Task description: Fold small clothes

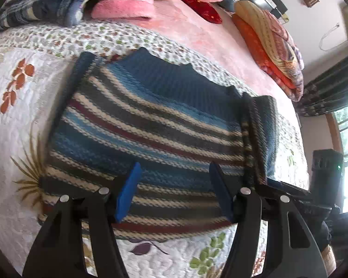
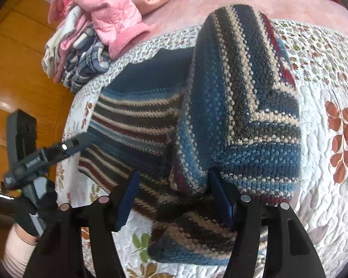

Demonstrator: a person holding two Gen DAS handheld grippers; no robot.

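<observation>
Striped sweater [image 1: 150, 125] lies on the quilt [image 1: 16, 115], both left tongs [image 1: 174, 192] and right tongs [image 2: 174, 194] spread above it.

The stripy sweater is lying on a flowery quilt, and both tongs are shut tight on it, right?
Not quite. The stripy sweater does lie on the flowery quilt, but both tongs are open. The left wrist view shows the left tongs spread above the knit; the right wrist view shows the right tongs spread too.

sweater [image 1: 150, 120] on quilt [image 1: 16, 106], clothes pile [image 1: 58, 0] behind
</observation>
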